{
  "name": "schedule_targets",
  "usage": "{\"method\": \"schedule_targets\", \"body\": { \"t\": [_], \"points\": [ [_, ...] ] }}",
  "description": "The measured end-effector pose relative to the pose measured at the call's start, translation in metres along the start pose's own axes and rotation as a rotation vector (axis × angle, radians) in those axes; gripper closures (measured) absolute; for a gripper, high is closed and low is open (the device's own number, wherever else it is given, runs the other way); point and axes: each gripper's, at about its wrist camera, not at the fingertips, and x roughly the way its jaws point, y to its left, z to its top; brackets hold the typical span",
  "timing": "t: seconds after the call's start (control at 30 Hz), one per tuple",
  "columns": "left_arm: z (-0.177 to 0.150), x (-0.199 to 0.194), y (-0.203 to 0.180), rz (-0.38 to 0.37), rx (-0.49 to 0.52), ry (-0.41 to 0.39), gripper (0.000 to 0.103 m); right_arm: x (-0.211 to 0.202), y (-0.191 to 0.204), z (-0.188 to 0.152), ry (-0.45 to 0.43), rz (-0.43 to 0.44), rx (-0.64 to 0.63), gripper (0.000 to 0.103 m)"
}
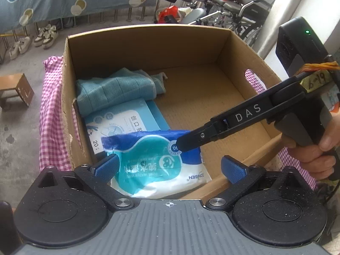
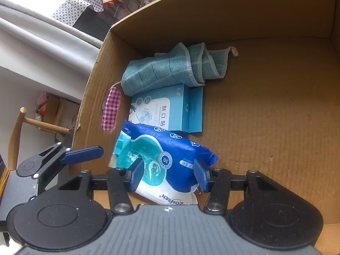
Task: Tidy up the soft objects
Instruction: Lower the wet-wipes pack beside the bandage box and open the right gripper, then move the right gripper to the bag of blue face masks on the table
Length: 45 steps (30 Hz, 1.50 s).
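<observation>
An open cardboard box (image 1: 148, 48) fills both views, standing on a pink-and-white checked cloth (image 1: 52, 114) that shows around its sides and through a handle hole. Inside, along one wall, three things lie in a row. Farthest from the cameras is a folded teal cloth (image 2: 170, 70). Just beside it lies a light blue plaster box (image 2: 167, 108) printed with Chinese characters, one edge touching the cloth. Nearest is a blue and white wet wipes pack (image 2: 161, 159), tilted, with one end overlapping the plaster box.

The right gripper (image 2: 167, 176) reaches into the box, and its blue pads press on both sides of the wet wipes pack, grasping it. A person's hand (image 1: 323, 148) holds this gripper's handle at the right edge of the left wrist view.

The left gripper (image 1: 170, 167) hovers over the near edge of the box with its blue fingers spread wide apart, grasping nothing; the pack lies below them.
</observation>
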Motion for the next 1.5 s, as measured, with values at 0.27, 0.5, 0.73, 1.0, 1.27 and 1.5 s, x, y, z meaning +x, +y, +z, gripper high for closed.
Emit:
{"method": "schedule_targets", "body": {
  "t": [0.27,0.5,0.73,1.0,1.27,1.5],
  "points": [
    [-0.014,-0.053,0.003,-0.027,-0.025,-0.145,0.001,-0.001,-0.002,0.011,0.021,-0.056,0.004,0.035],
    [-0.048,-0.074,0.024,-0.047,-0.1,-0.211,0.001,0.035,0.003,0.012,0.164,-0.1,0.02,0.033],
    [-0.077,-0.076,0.048,-0.065,-0.189,-0.238,0.001,0.059,0.032,0.013,0.215,-0.116,-0.01,0.019],
    [-0.086,-0.078,0.055,-0.026,-0.182,-0.252,0.001,0.055,0.022,0.015,0.201,-0.127,0.075,0.018],
    [-0.098,-0.094,0.06,-0.039,-0.224,-0.307,0.001,0.049,0.026,0.011,0.146,-0.123,0.067,0.014],
    [-0.113,-0.13,0.051,-0.086,-0.225,-0.426,0.0,-0.017,0.035,-0.013,-0.059,-0.124,0.04,0.014]
  ]
}}
